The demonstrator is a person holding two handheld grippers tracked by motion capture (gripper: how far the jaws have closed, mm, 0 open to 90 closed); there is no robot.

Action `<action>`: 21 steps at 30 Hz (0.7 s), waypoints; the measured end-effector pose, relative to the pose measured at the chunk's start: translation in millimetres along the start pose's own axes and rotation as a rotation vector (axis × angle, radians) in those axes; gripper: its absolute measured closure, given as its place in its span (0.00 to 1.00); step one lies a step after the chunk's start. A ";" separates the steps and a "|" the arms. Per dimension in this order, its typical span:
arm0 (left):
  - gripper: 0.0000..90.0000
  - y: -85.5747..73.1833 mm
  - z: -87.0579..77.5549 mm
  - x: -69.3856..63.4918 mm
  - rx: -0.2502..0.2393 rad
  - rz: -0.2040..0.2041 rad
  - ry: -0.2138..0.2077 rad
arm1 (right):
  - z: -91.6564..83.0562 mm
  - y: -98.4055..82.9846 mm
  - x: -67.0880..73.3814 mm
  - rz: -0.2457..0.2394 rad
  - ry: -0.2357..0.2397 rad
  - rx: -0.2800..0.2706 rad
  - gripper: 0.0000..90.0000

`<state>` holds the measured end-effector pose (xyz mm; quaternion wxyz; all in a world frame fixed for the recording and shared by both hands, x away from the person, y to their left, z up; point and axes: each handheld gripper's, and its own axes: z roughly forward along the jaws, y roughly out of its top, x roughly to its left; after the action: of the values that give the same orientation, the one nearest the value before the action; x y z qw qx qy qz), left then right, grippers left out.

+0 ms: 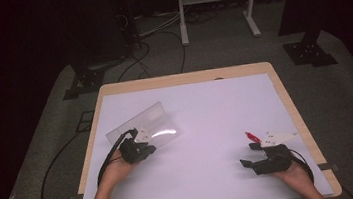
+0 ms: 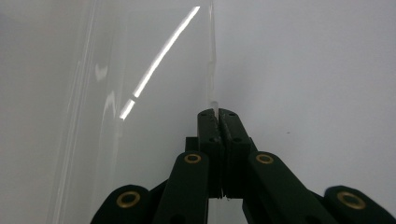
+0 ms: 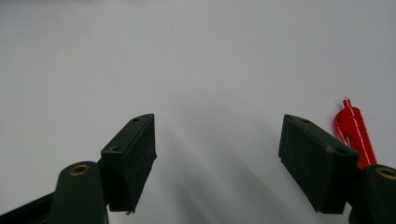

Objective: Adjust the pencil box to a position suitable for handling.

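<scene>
Jaws of the left gripper (image 2: 218, 114) pinch an unlabelled clear sheet (image 2: 140, 93).

- My left gripper (image 1: 137, 149): black body, pale grey three-cornered plate on top, black cable looping back past the wrist.
- My right gripper (image 1: 264, 162): same black build, same grey plate, cable trailing behind the hand.
- Jaws: flat black pads with small screw holes; brass-ringed pivots on the black linkage arms.
- Forearms bare, no sleeves.
</scene>
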<state>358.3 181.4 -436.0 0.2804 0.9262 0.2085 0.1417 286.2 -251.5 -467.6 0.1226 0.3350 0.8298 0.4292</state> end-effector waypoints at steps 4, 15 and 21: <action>0.99 6.1 0.1 -7.8 -0.005 0.028 -0.024 | -5.6 0.1 -4.1 0.010 -0.015 -0.011 0.30; 0.99 34.5 -1.7 -33.2 -0.048 0.130 -0.069 | -20.1 -2.3 -16.6 0.040 -0.070 -0.034 0.30; 0.99 44.5 5.4 -43.9 -0.041 0.167 -0.109 | -24.1 -3.3 -20.9 0.048 -0.080 -0.035 0.30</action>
<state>335.7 124.9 -421.0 0.2976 0.9407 0.1121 0.1181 288.4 -281.8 -457.4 0.1512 0.3693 0.8083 0.4329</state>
